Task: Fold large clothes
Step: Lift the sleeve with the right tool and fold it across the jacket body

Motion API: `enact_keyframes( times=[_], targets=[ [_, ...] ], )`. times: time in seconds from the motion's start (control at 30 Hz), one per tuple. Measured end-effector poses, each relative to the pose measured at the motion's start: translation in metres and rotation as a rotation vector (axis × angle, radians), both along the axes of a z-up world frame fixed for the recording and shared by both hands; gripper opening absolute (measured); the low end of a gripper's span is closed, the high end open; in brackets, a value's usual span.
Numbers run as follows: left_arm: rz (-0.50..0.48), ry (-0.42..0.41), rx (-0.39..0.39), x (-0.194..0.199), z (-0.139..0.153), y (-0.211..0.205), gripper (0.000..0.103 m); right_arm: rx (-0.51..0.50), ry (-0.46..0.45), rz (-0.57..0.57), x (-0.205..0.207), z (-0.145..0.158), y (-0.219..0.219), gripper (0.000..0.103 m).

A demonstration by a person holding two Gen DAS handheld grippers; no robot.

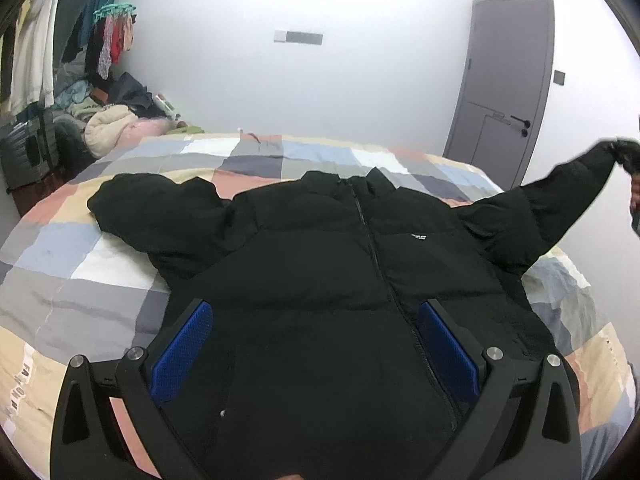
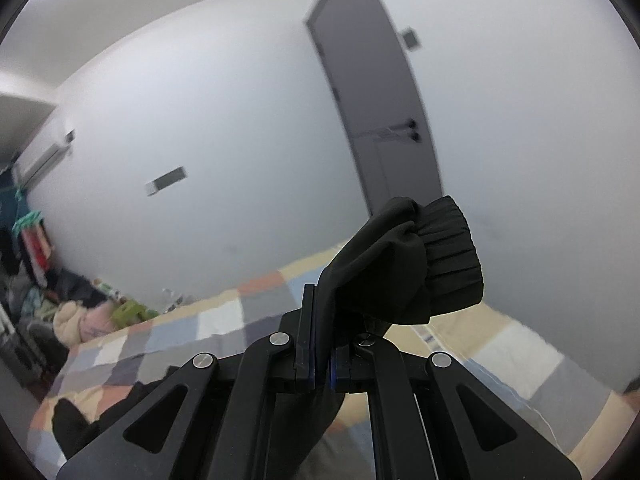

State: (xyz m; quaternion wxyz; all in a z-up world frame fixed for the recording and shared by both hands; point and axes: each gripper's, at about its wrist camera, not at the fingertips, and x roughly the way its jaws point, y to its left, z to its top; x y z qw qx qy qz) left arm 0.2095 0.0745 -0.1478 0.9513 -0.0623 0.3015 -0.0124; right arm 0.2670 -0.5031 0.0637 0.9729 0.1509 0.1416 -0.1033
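Observation:
A black puffer jacket (image 1: 320, 248) lies front up and zipped on the patchwork bed (image 1: 80, 280), its collar toward the far wall. My left gripper (image 1: 316, 308) hovers over the jacket's lower front, open, its blue pads (image 1: 184, 352) wide apart with nothing gripped. The jacket's left-hand sleeve (image 1: 152, 208) rests flat on the quilt. The other sleeve (image 1: 560, 192) is lifted off the bed toward the right. In the right wrist view my right gripper (image 2: 322, 320) is shut on that sleeve just behind the ribbed cuff (image 2: 448, 256), which sticks up past the fingers.
A grey door (image 1: 508, 80) stands in the white wall beyond the bed. A heap of clothes and bedding (image 1: 108, 120) lies at the bed's far left corner, beside hanging garments (image 1: 36, 48) and a dark suitcase (image 1: 28, 148).

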Motion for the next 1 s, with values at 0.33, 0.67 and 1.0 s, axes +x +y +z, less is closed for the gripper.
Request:
enact_keyframes(
  times=[0.33, 0.67, 1.0],
  targets=[
    [0.004, -0.041, -0.009, -0.015, 0.006, 0.019, 0.103, -0.191, -0.030, 0.205, 0.012, 0.059, 0.154, 0.002],
    [0.050, -0.023, -0.062, -0.011, -0.007, 0.061, 0.103, -0.337, 0.005, 0.508, 0.034, 0.040, 0.332, 0.002],
    [0.112, 0.039, -0.045, 0.006, -0.033, 0.091, 0.103, -0.358, 0.186, 0.735, 0.061, -0.059, 0.464, 0.003]
  ],
)
